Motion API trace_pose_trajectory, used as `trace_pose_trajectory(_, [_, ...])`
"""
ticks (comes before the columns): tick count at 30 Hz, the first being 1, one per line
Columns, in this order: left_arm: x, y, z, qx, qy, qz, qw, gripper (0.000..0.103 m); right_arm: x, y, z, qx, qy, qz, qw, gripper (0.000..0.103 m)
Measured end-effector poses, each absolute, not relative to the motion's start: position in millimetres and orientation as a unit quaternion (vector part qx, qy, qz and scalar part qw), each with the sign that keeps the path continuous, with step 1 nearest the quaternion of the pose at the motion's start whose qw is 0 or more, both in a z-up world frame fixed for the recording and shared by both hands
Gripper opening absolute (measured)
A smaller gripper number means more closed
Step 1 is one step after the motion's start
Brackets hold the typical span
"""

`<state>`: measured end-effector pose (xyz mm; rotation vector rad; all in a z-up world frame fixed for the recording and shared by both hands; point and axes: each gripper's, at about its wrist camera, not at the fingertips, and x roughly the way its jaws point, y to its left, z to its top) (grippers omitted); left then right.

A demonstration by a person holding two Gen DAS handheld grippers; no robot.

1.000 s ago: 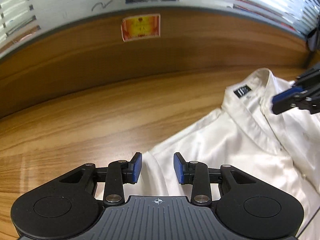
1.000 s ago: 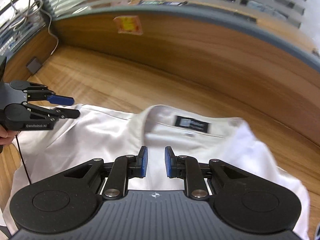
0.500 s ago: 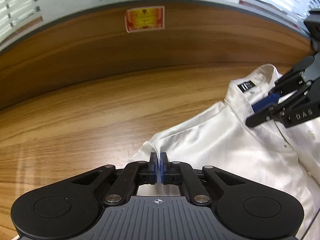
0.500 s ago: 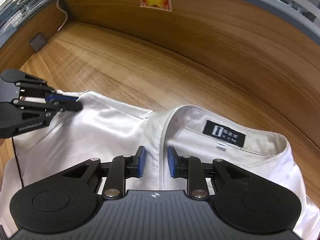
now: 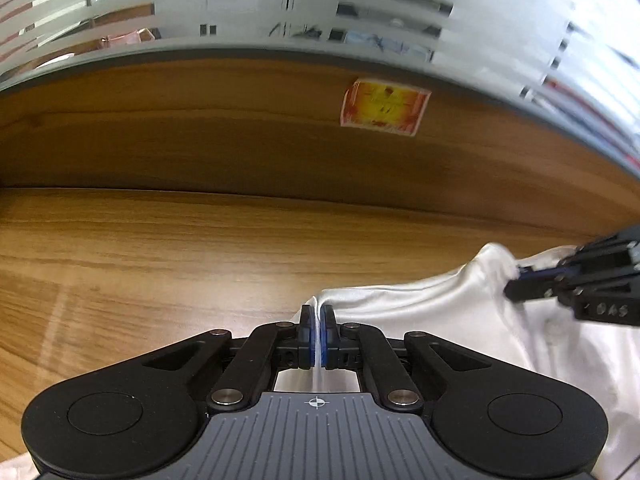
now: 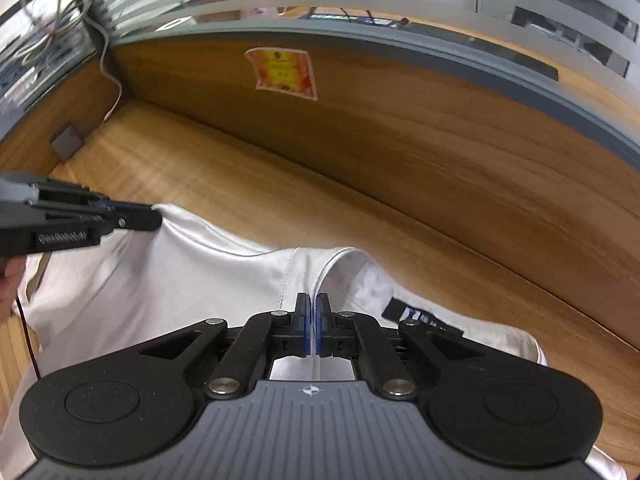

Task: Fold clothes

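Note:
A white satin shirt (image 5: 432, 312) lies on the wooden table (image 5: 160, 264), its collar and black label (image 6: 420, 318) near the right gripper. My left gripper (image 5: 317, 320) is shut on the shirt's shoulder edge, with a thin fold of cloth pinched between the blue pads. My right gripper (image 6: 313, 312) is shut on the shirt's front edge beside the collar. In each wrist view the other gripper shows from the side: the right gripper (image 5: 524, 280) at the right edge, the left gripper (image 6: 148, 216) at the left, both with cloth at their tips.
A wooden partition (image 5: 240, 148) with a red and yellow sticker (image 5: 384, 108) stands behind the table, with frosted glass above. A grey socket plate (image 6: 66, 140) and a cable (image 6: 108, 76) sit at the far left corner. A hand (image 6: 10, 284) holds the left gripper.
Both grippers went from open to shut on the shirt: the left first, the right within the last half second. The left gripper has since rolled and shifted, lifting the shoulder edge.

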<state>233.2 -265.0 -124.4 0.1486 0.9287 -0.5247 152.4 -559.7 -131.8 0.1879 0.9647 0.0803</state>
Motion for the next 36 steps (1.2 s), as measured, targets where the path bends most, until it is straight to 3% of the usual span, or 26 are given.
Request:
trace_pose_trajectory(9, [240,-278,-137,0.100,0.448,-0.244,0.854,0.006,170,-556,-146,0.067,0.477,0.047,0.875,0.006])
trace_pose_trajectory(13, [241,-273,-128,0.085,0.434,-0.252,0.861,0.017,157,-567,-128,0.073,0.459,0.036,0.885,0.015])
trace_pose_trajectory(27, [198,-284,-77,0.103,0.424,-0.307,0.846,0.021,12,-580,-52,0.141,0.464,-0.046,0.873,0.015])
trace_pose_trajectory(36, [159,-292,-72,0.117,0.422,-0.343,0.831,0.026,-111,-532,-41,0.193,0.473,-0.094,0.855,0.016])
